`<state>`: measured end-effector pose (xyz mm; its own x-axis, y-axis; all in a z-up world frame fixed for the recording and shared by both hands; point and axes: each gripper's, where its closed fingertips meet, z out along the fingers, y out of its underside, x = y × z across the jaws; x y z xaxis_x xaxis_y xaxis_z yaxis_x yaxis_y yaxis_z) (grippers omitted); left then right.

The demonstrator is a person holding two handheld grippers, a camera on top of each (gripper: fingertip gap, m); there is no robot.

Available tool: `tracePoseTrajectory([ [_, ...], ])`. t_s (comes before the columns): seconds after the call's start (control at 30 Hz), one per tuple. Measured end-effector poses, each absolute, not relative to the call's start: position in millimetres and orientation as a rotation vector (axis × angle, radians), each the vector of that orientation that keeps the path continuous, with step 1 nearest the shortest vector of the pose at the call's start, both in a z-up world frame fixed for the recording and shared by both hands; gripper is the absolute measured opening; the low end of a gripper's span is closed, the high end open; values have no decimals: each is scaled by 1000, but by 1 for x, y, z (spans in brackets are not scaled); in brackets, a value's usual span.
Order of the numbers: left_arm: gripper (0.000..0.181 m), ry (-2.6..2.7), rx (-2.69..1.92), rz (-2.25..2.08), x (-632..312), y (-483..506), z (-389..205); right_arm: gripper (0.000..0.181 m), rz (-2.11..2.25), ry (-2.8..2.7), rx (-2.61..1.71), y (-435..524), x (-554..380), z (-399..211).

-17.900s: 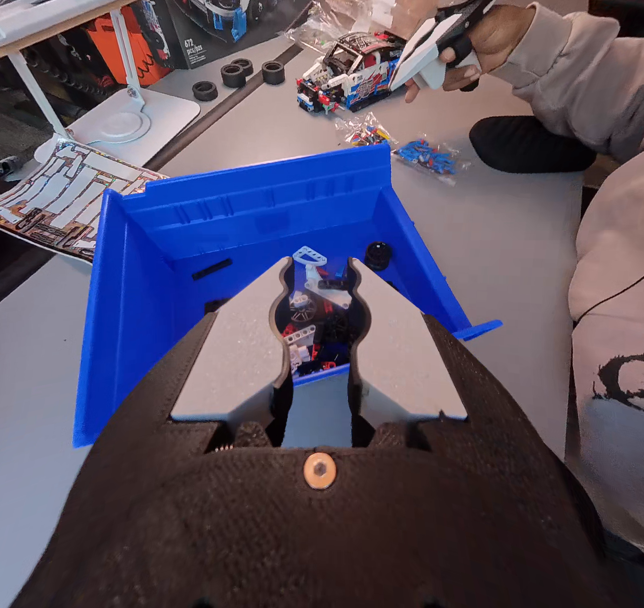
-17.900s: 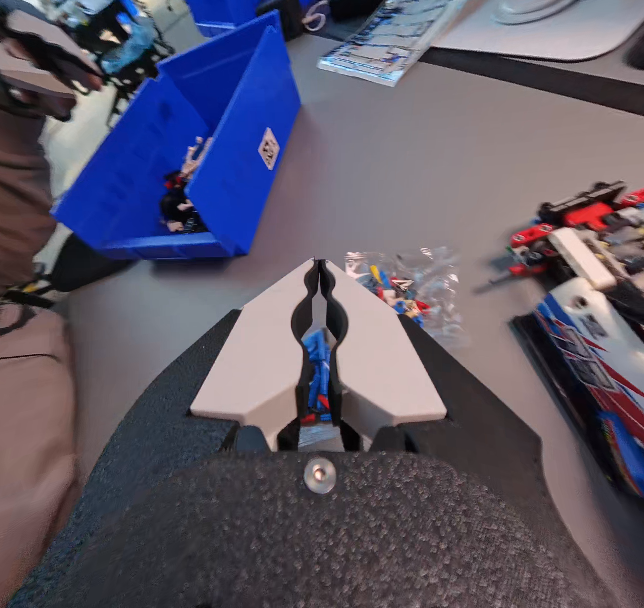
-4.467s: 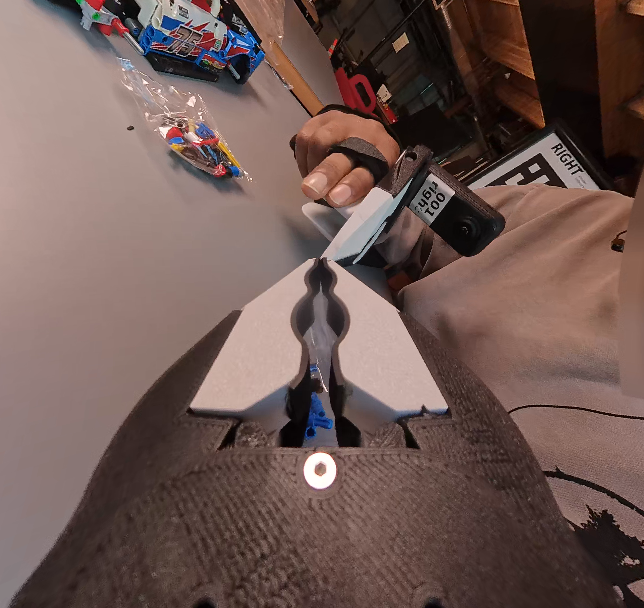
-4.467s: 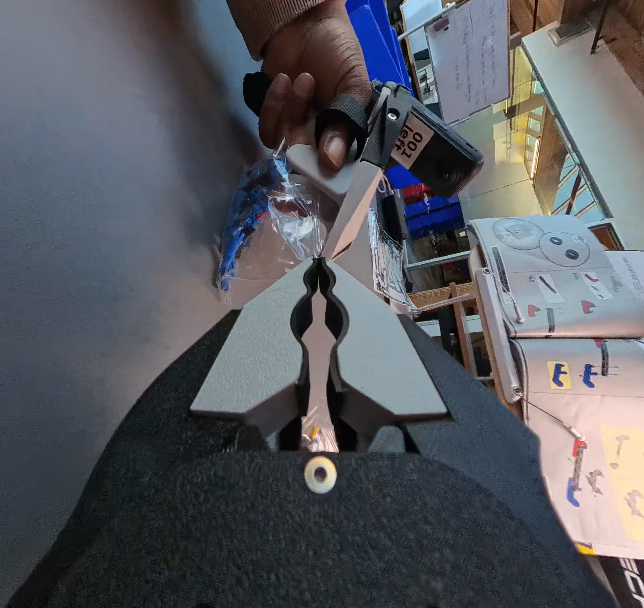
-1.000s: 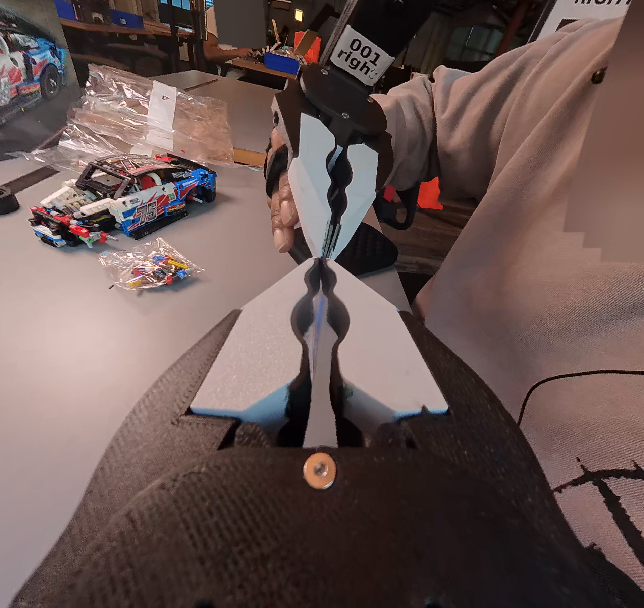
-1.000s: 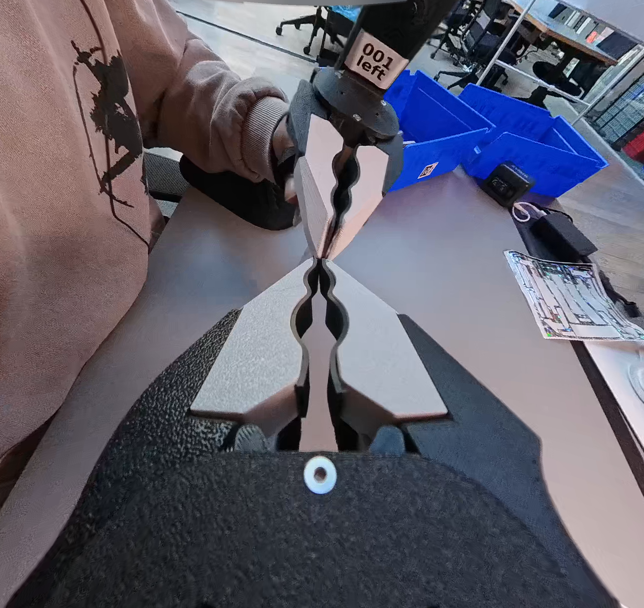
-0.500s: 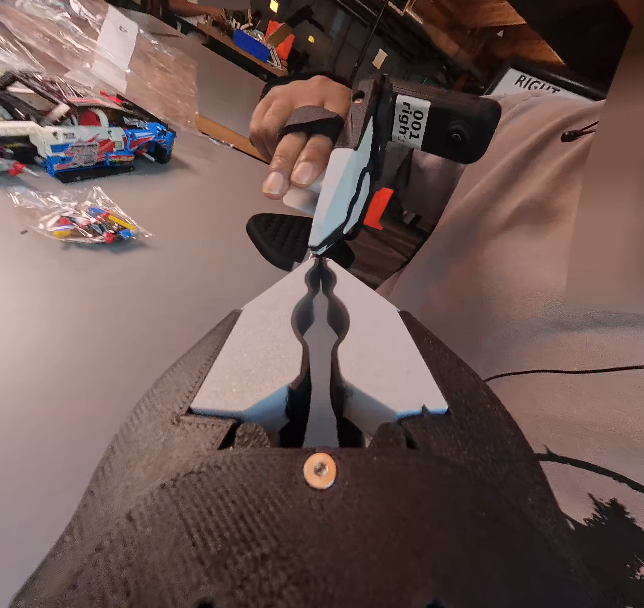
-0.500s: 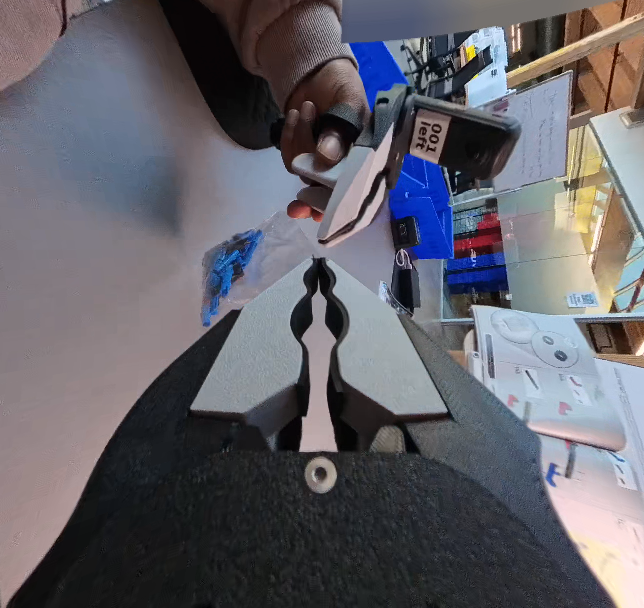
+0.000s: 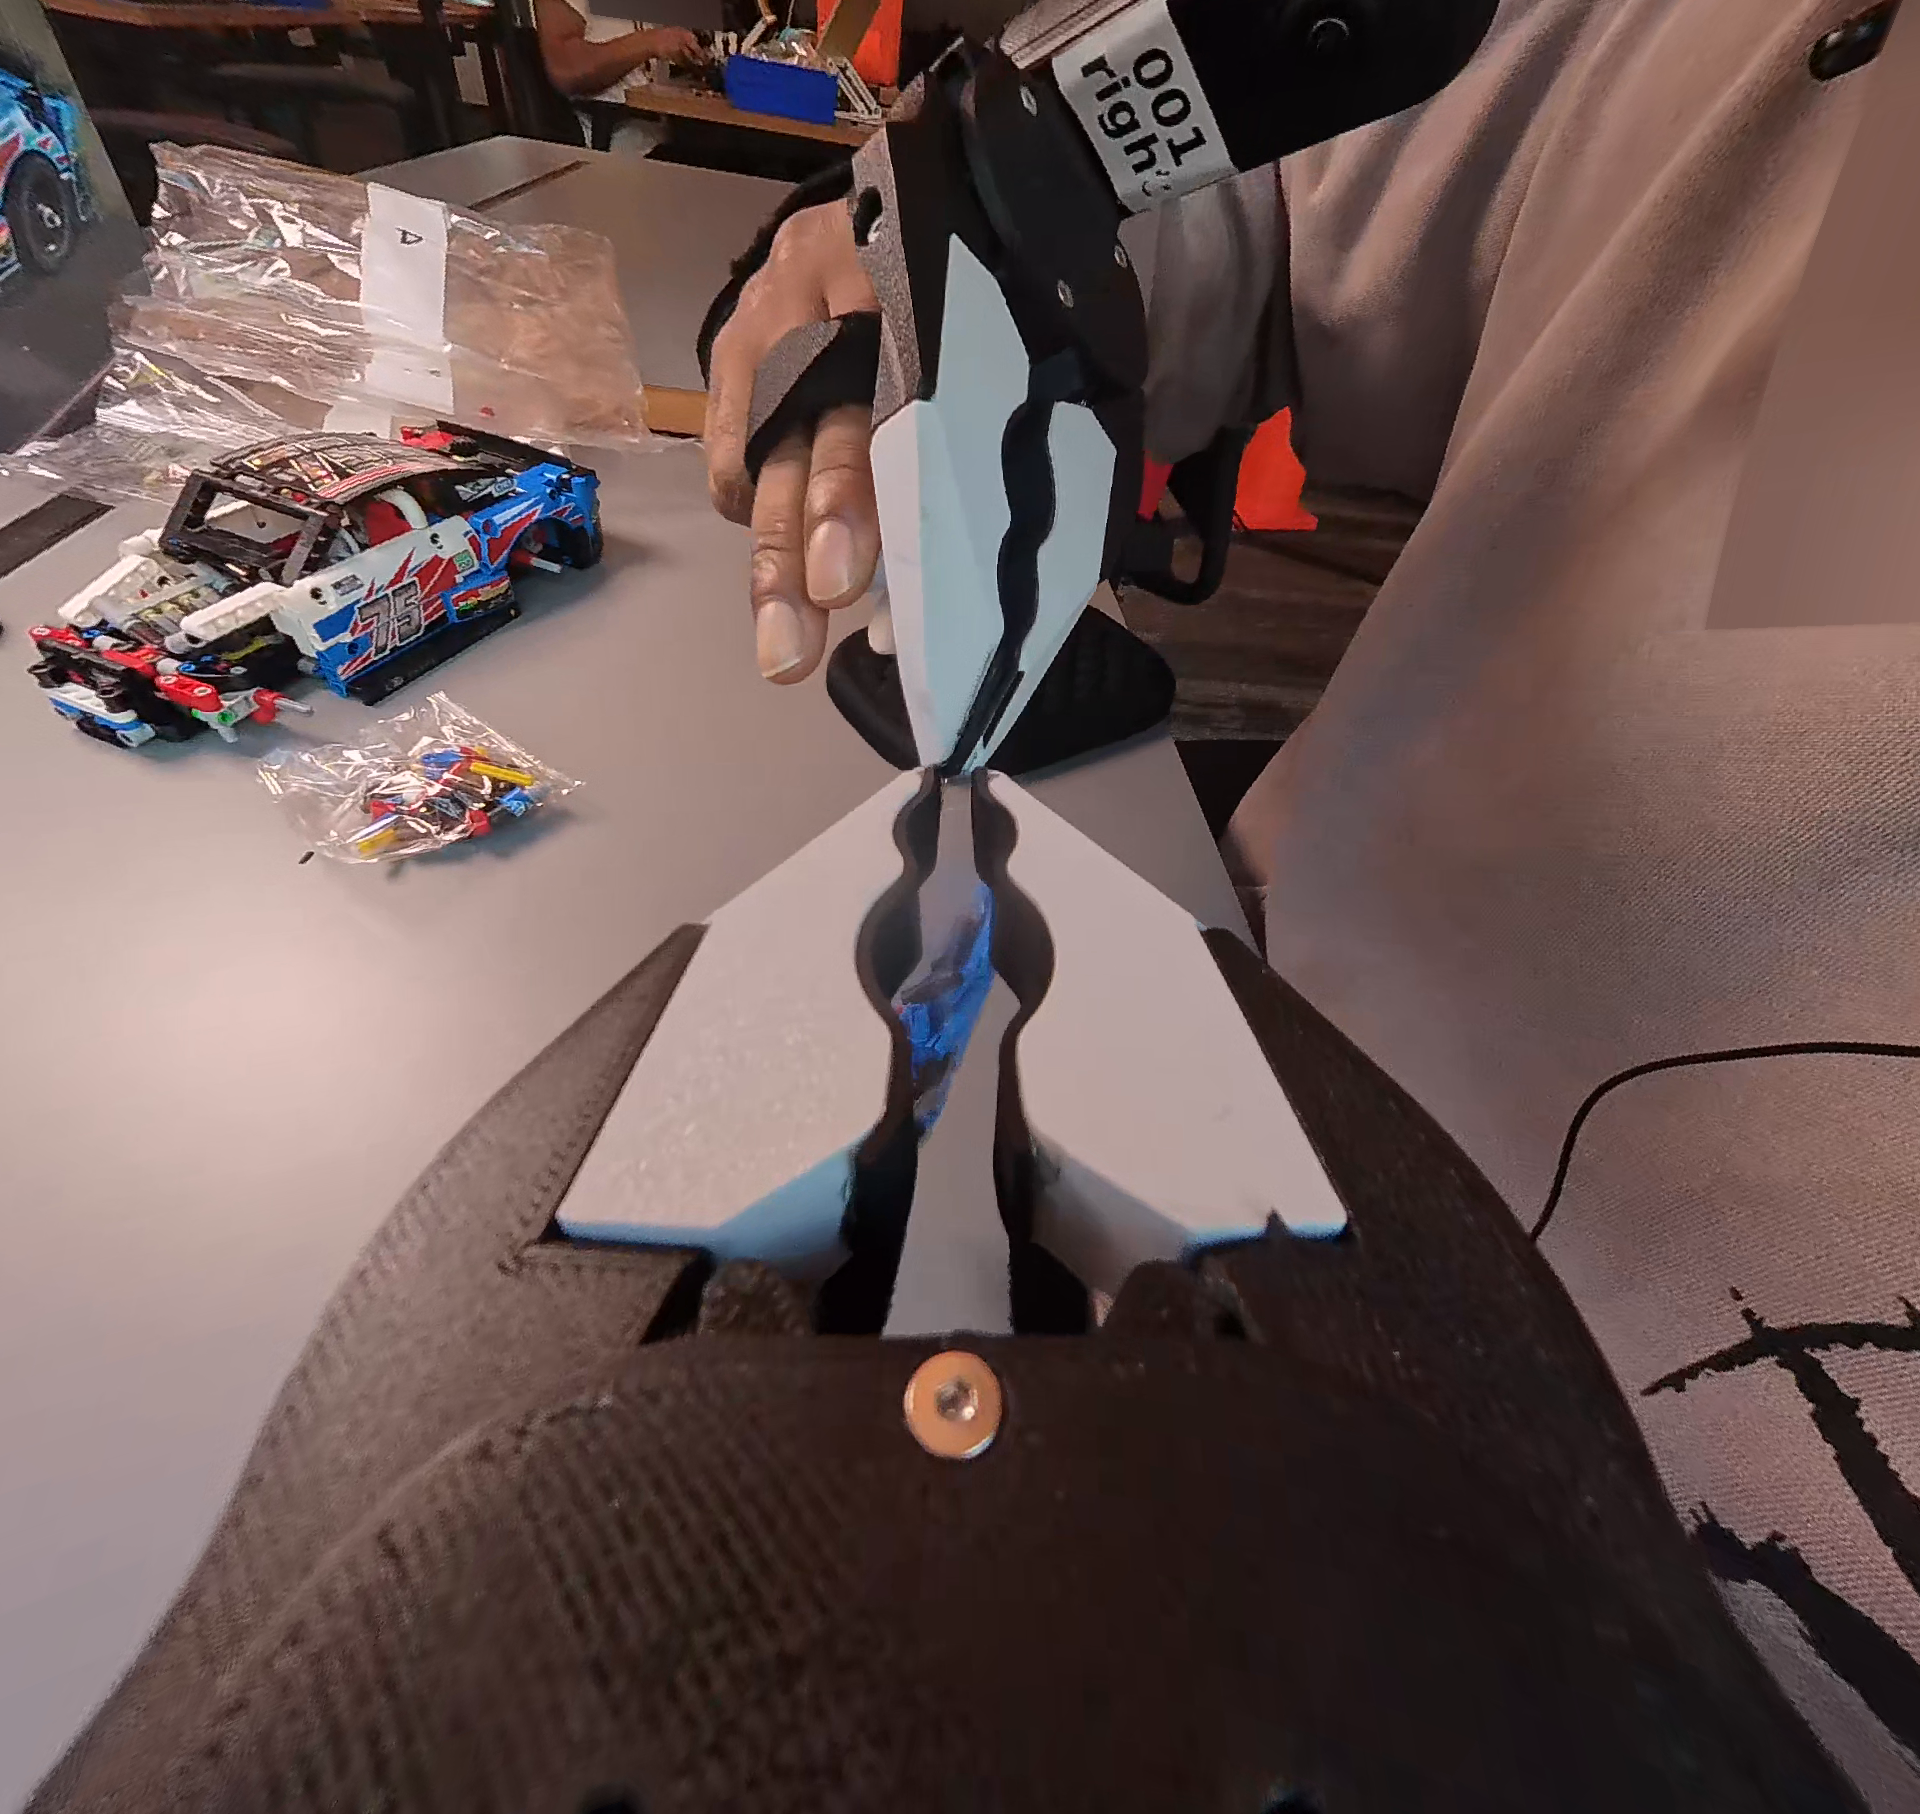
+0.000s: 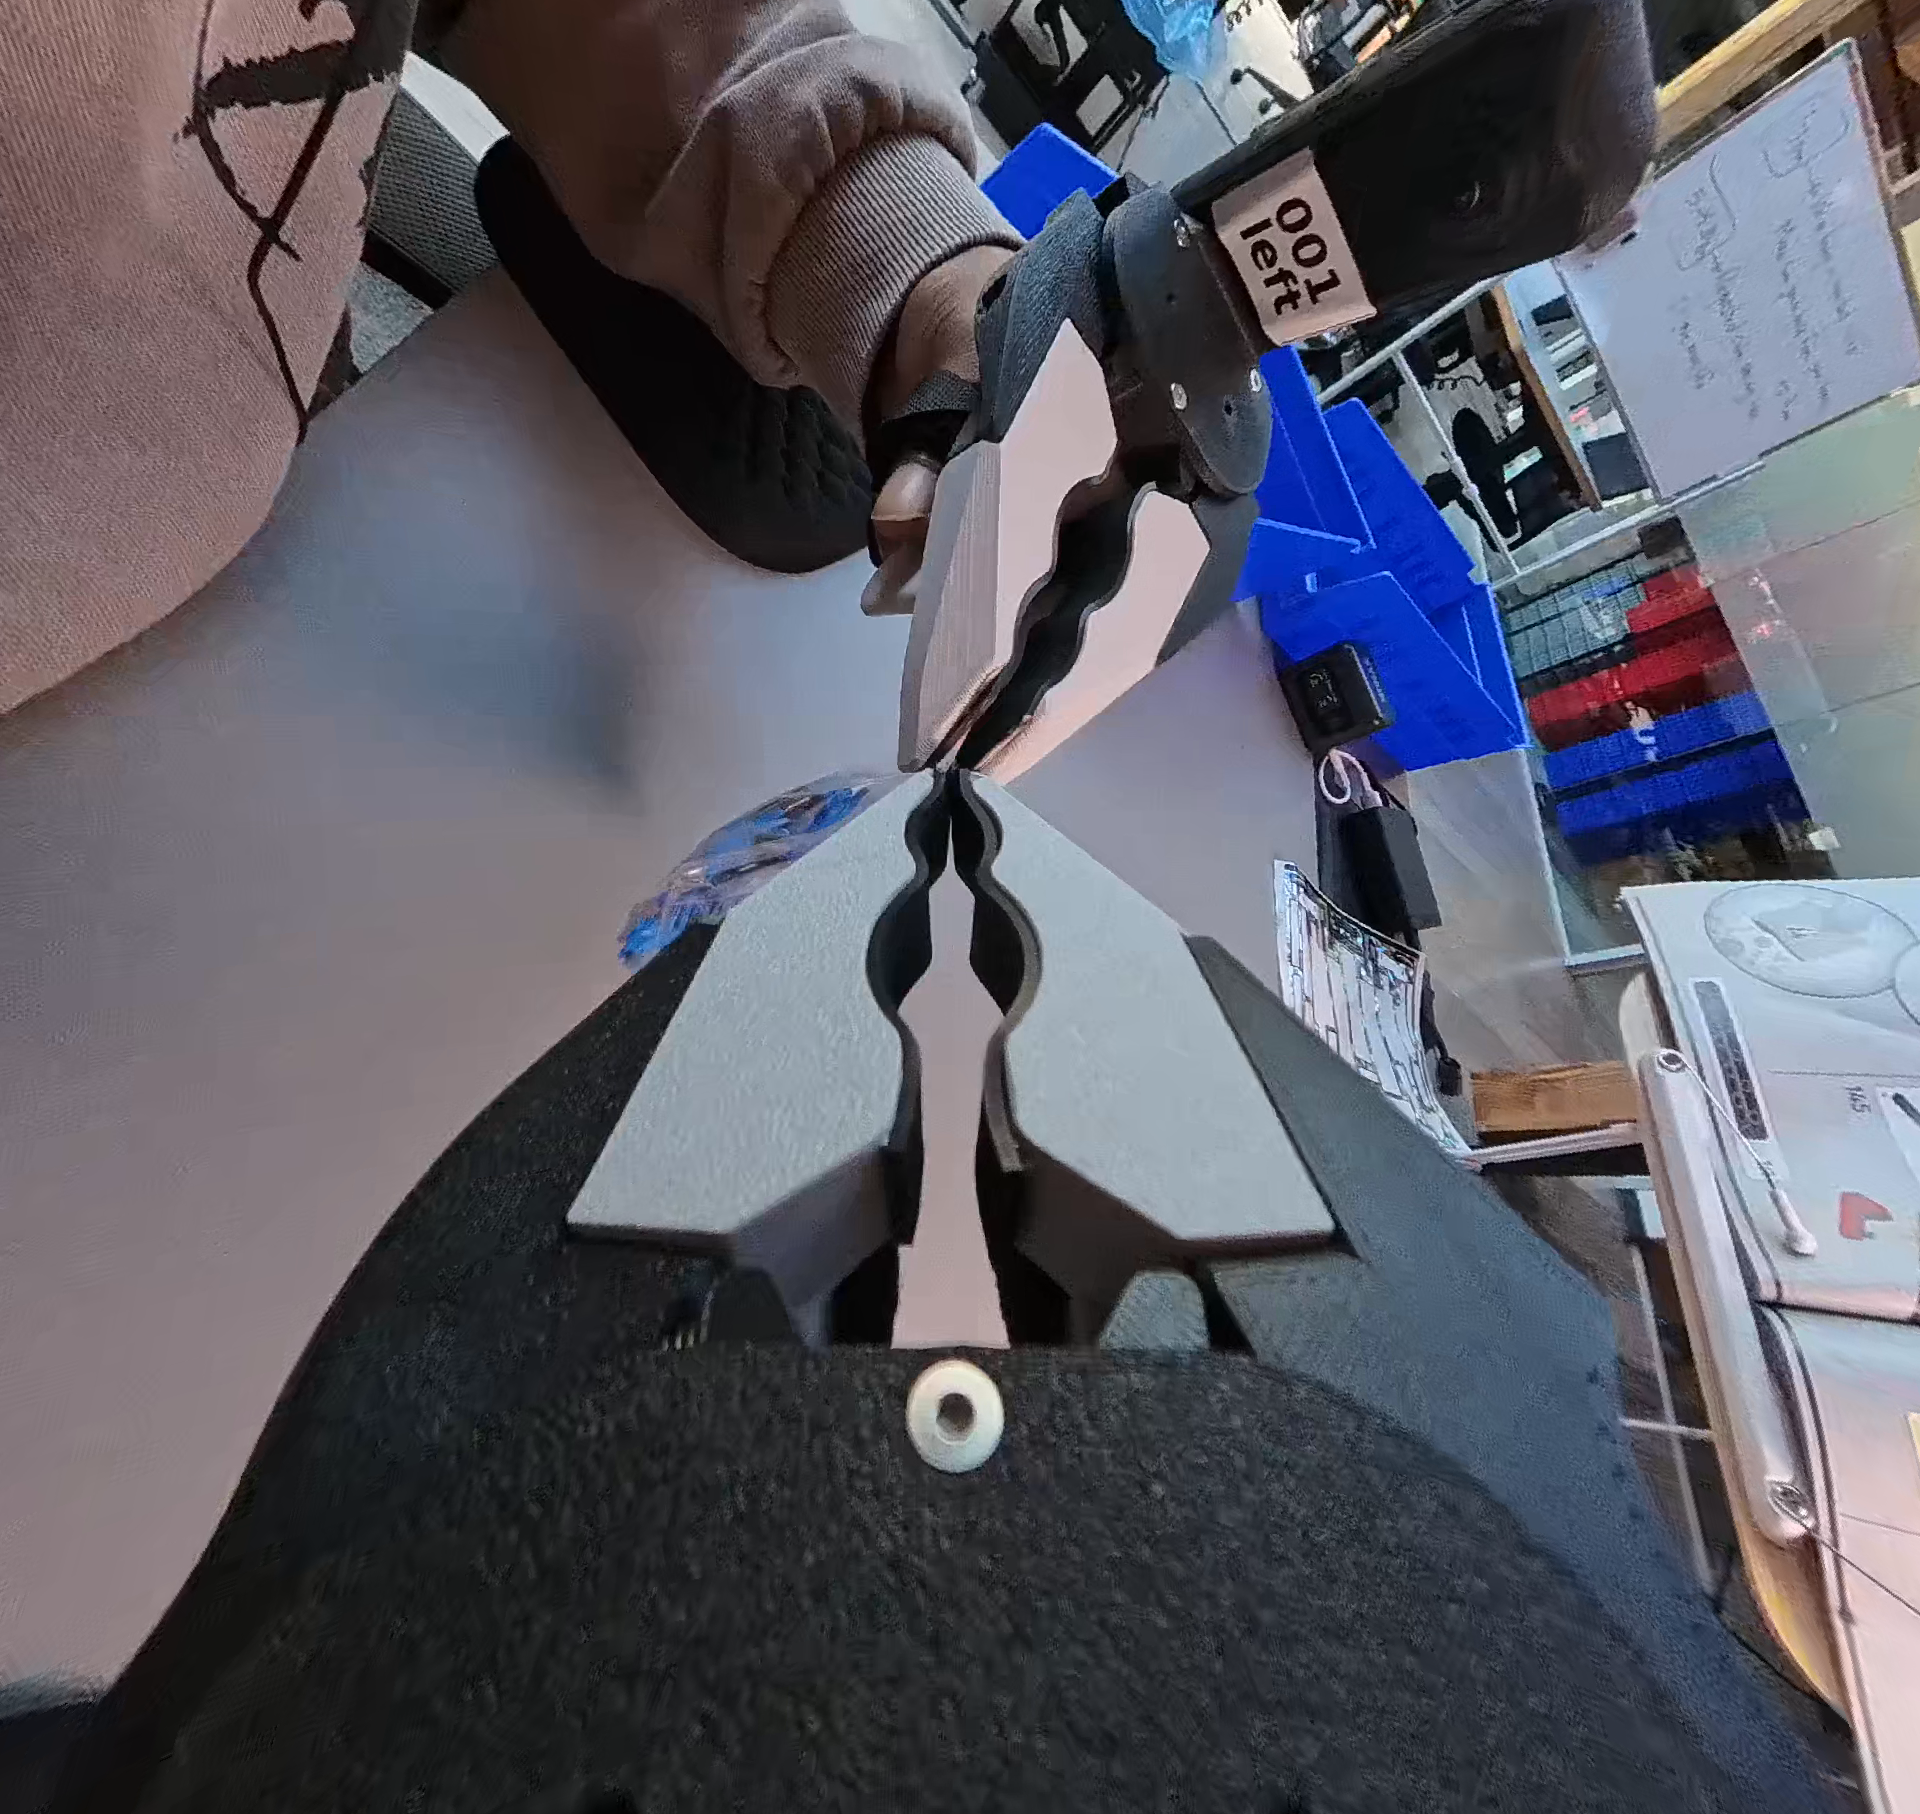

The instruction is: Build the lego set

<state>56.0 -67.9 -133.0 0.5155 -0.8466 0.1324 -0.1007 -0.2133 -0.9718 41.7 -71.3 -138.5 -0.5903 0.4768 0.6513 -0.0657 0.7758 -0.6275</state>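
My left gripper and right gripper meet tip to tip above the grey table. Both are shut on the edge of a clear bag of blue lego pieces, which hangs below the tips. In the left wrist view the bag shows through the gap between my fingers. The right gripper comes down from above in that view. The left gripper does the same in the right wrist view. The part-built race car stands at the left, apart from both grippers.
A clear bag of mixed small pieces lies near the car, with empty clear bags behind it. Blue bins, a black adapter, a sticker sheet and the open instruction booklet are to the right. A black pad lies at the table edge. Left and right tips are no more than a few centimetres apart. The part-built race car is about 35 cm from both grippers' fingertips.
Both grippers stayed tip to tip and have rolled and tilted together. The blue bag now shows between the left fingers again.
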Motion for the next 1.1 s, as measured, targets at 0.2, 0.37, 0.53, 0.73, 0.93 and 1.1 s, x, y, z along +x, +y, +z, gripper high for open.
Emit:
tracePoseTrajectory([
  [0.2, 0, 830, -1633, -930, 61, -76, -130, 0, 918, -2126, -358, -81, 49, -135],
  [0.37, 0, 816, -1653, -974, 62, -78, -130, 0, 989, -2155, -418, -83, 50, -135],
  [0.53, 0, 749, -1716, -1231, 68, -87, -134, 0, 1013, -2241, -413, -91, 57, -141],
  [0.73, 0, 511, -1705, -1687, 61, -85, -139, 0, 634, -2185, -53, -90, 50, -147],
  [0.93, 0, 402, -1735, -1814, 60, -76, -165, 0, 228, -2162, 343, -81, 50, -173],
  [1.1, 0, 372, -1782, -1808, 62, -68, -176, 0, 142, -2153, 463, -74, 53, -184],
])
